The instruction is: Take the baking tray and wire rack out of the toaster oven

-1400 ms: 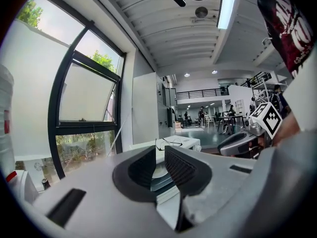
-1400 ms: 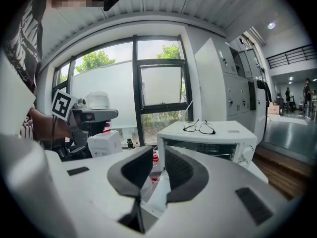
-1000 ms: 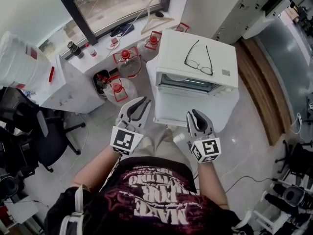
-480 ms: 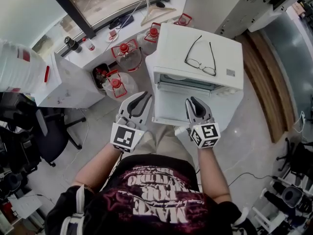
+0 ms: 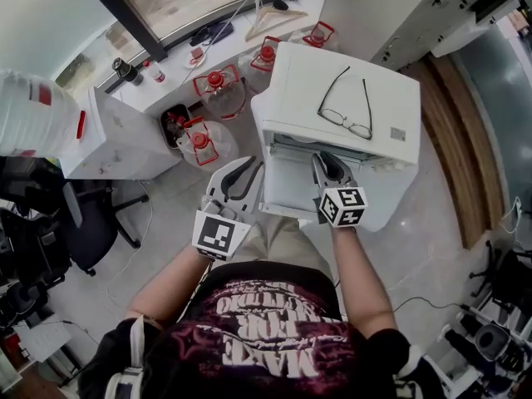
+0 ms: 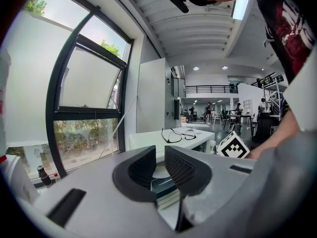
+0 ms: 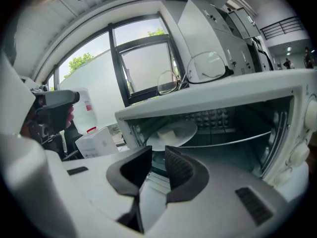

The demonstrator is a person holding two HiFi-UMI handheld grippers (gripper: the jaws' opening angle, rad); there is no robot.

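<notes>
- My left gripper (image 5: 238, 177) hangs beside the front left corner of the toaster oven (image 5: 299, 77); its fingers stand a little apart and hold nothing.
- The oven door is down and the mouth is open, with glasses (image 5: 347, 102) lying on top.
- My right gripper (image 5: 330, 169) is at the oven mouth. Its fingers have just been opening and have a narrow gap with nothing gripped between them.
- The wire rack (image 7: 237, 140) sits inside on its rails. I can't make out the baking tray clearly.
- Progress is early: nothing is out yet, and both pulls are left to do.
</notes>
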